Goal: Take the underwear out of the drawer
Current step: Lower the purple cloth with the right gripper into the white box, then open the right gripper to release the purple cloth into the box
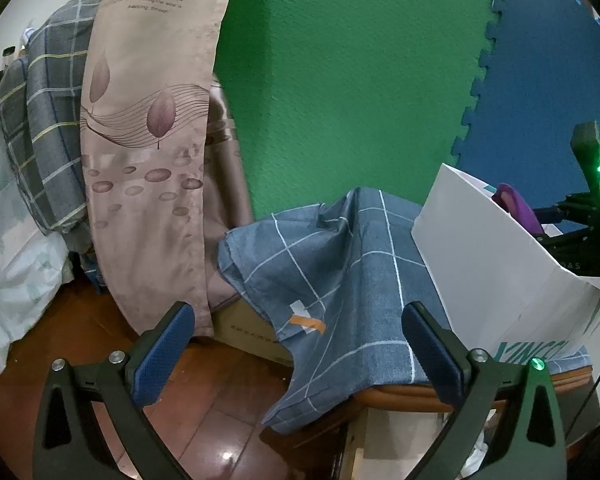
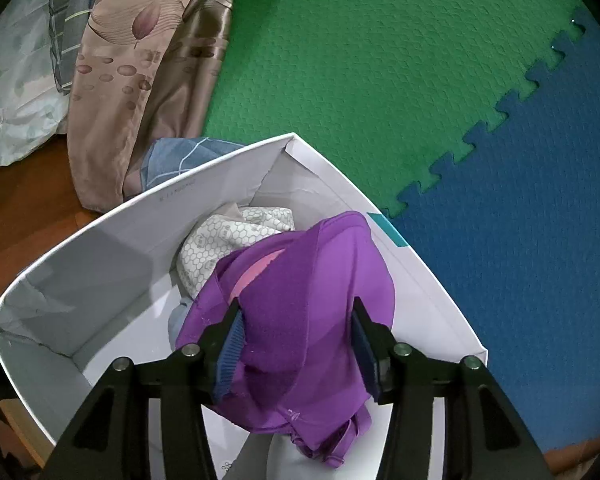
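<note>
Right wrist view: right gripper (image 2: 296, 344) clamped on bunched, smooth purple underwear (image 2: 300, 300) over white cardboard drawer (image 2: 120, 216); left gripper (image 1: 298, 354) apart.

Partly legible English verse on the beige leaf-print curtain (image 1: 148, 128).

Both the left gripper (image 1: 298, 354) and the right gripper (image 2: 296, 344) have matte black triangular finger arms with slot cut-outs, round silver screws near the pad mounts, ribbed dark-blue rubber pads, and the left one shows a green light beside its right-hand screw.
</note>
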A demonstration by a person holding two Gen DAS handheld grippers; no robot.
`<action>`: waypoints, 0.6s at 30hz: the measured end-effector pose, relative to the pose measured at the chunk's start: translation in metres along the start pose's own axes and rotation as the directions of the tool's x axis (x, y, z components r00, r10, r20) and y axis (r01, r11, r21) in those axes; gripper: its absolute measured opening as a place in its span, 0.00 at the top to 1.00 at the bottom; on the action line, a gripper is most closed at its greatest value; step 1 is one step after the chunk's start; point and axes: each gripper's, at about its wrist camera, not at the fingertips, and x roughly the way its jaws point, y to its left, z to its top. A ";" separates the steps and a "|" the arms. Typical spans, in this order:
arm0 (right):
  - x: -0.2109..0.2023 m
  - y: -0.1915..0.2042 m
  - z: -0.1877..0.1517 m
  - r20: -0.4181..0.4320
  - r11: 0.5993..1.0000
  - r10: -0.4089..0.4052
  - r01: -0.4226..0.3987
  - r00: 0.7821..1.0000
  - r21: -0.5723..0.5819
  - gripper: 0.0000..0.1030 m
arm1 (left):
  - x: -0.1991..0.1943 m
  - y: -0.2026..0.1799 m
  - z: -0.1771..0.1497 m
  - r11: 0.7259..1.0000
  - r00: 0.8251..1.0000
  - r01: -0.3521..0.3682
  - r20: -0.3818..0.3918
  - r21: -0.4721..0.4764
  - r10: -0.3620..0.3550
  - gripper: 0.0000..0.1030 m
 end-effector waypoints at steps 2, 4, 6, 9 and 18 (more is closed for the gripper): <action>0.000 0.000 0.000 0.000 1.000 -0.001 0.001 1.000 0.000 0.50 | 0.000 0.000 0.000 1.000 1.000 0.002 0.000 0.002 -0.002 0.00; 0.000 -0.001 0.000 0.000 1.000 -0.004 0.004 1.000 0.000 0.50 | 0.000 0.000 0.000 1.000 1.000 0.002 0.000 0.002 -0.002 0.00; 0.000 0.000 0.000 -0.001 1.000 -0.009 0.009 1.000 -0.001 0.49 | 0.000 -0.001 0.001 1.000 1.000 0.002 -0.001 0.003 -0.002 0.00; 0.000 0.001 0.000 0.000 1.000 -0.012 0.012 1.000 -0.002 0.48 | 0.000 0.000 0.001 1.000 1.000 0.001 -0.001 0.001 -0.001 0.00; -0.019 -0.003 -0.002 0.057 1.000 -0.021 0.020 0.998 0.013 0.28 | 0.001 0.001 0.000 1.000 1.000 -0.001 -0.002 0.001 0.001 0.00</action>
